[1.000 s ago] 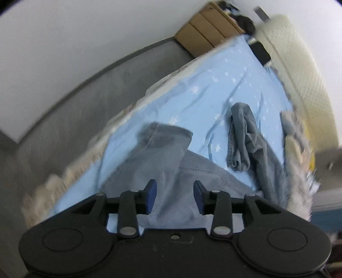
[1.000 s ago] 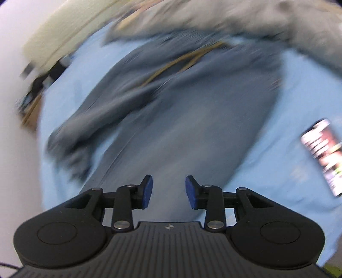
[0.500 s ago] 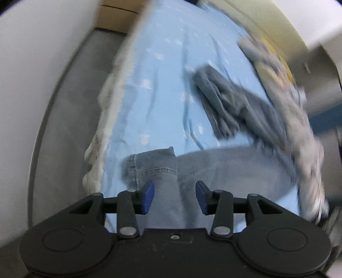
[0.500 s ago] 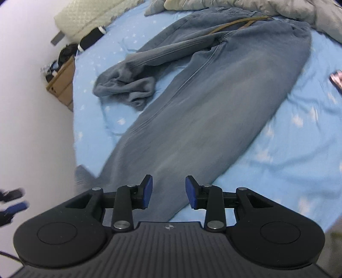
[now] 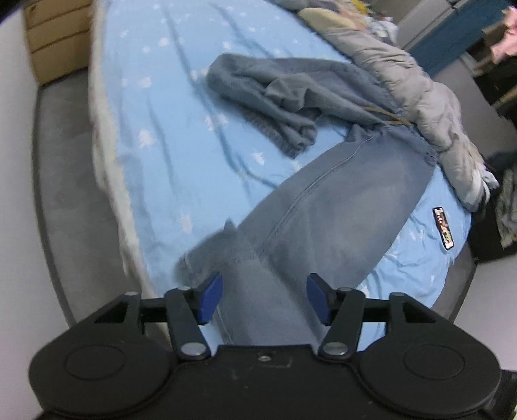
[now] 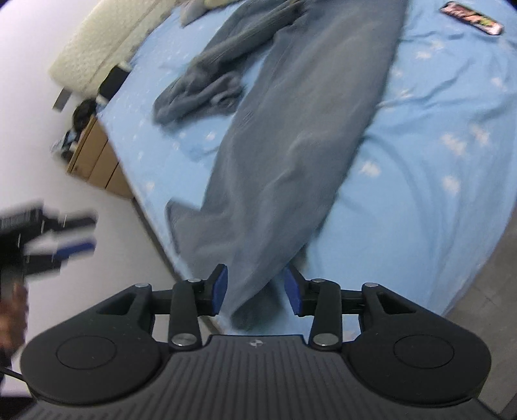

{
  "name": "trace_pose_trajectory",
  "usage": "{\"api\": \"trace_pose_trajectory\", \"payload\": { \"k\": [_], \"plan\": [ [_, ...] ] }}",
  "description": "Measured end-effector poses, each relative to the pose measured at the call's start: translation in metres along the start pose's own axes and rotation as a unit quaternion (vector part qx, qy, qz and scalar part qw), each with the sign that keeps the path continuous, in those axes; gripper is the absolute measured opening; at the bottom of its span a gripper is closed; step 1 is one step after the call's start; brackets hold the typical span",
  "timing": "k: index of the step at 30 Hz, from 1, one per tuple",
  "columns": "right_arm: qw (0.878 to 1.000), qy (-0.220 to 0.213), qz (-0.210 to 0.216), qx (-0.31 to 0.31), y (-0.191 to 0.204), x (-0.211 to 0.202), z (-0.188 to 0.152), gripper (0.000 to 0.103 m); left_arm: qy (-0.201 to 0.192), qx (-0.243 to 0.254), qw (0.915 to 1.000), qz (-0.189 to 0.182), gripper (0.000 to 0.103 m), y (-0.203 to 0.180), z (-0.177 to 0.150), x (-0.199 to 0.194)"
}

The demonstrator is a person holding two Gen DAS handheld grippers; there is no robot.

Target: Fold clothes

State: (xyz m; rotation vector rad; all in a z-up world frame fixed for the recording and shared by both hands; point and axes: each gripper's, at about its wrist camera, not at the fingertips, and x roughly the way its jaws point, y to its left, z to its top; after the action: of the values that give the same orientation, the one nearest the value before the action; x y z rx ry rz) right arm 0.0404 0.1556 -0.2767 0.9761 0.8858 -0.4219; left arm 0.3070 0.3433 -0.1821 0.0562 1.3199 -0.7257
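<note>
Grey-blue jeans (image 5: 329, 219) lie stretched across the light-blue starred bed sheet (image 5: 168, 106); one leg reaches the near bed edge, the other leg is bunched (image 5: 274, 93) further back. My left gripper (image 5: 263, 299) is open, its blue pads either side of the near leg end, above it. In the right wrist view the jeans (image 6: 290, 135) run from the top down to my right gripper (image 6: 255, 292), which is open over the leg hem at the bed edge. The left gripper (image 6: 48, 239) shows blurred at that view's left.
A grey quilt (image 5: 416, 93) is heaped over the jeans' waist end. A phone-like flat object (image 5: 443, 227) (image 6: 471, 13) lies on the sheet. Cardboard boxes (image 5: 55, 38) stand by the wall; a cream pillow (image 6: 97, 48) lies at the bed head.
Both grippers have swung down toward the near leg end of the jeans at the bed edge. The left gripper has opened wider. The jeans lie as before.
</note>
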Motion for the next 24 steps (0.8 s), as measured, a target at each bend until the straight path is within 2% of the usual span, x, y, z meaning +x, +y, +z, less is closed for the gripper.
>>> {"api": "trace_pose_trajectory", "payload": {
  "k": [2,5,9,12,15,17,18,19,20,21,22,23,24],
  "plan": [
    [1.0,-0.001,-0.005,0.003,0.008,0.012,-0.008,0.059,0.007,0.008,0.9999,-0.001,0.062,0.012,0.014,0.011],
    [0.999,-0.016,-0.028,0.028,0.015,0.033,-0.019,0.071,0.027,0.015,0.9994,-0.016,0.064,0.029,0.034,0.036],
    [0.996,-0.036,-0.06,0.06,0.025,0.06,-0.033,0.076,0.062,0.041,0.9962,-0.045,0.064,0.046,0.057,0.079],
    [0.992,-0.051,-0.084,0.085,0.031,0.081,-0.044,0.077,0.097,0.084,0.9893,-0.069,0.064,0.051,0.064,0.116],
    [0.986,-0.066,-0.108,0.109,0.038,0.101,-0.054,0.077,0.129,0.131,0.9771,-0.107,0.064,0.054,0.061,0.148],
    [0.982,-0.075,-0.122,0.124,0.043,0.114,-0.061,0.075,0.147,0.181,0.9659,-0.113,0.064,0.05,0.057,0.163],
    [0.982,-0.077,-0.119,0.127,0.045,0.116,-0.062,0.073,0.157,0.194,0.9608,-0.121,0.064,0.05,0.054,0.168],
    [0.982,-0.078,-0.116,0.129,0.047,0.118,-0.064,0.063,0.166,0.207,0.9555,-0.13,0.064,0.049,0.052,0.173],
    [0.982,-0.08,-0.113,0.132,0.05,0.12,-0.065,0.046,0.173,0.215,0.952,-0.133,0.064,0.049,0.052,0.176],
    [0.982,-0.081,-0.11,0.133,0.052,0.121,-0.066,0.037,0.178,0.211,0.9511,-0.139,0.062,0.051,0.054,0.178],
    [0.982,-0.077,-0.111,0.13,0.055,0.12,-0.064,0.016,0.183,0.207,0.9503,-0.145,0.058,0.053,0.055,0.18],
    [0.983,-0.073,-0.111,0.127,0.059,0.118,-0.063,0.012,0.188,0.202,0.9494,-0.151,0.054,0.055,0.057,0.182],
    [0.984,-0.069,-0.109,0.125,0.062,0.116,-0.061,0.011,0.19,0.203,0.9479,-0.156,0.043,0.056,0.058,0.182]
  ]
}}
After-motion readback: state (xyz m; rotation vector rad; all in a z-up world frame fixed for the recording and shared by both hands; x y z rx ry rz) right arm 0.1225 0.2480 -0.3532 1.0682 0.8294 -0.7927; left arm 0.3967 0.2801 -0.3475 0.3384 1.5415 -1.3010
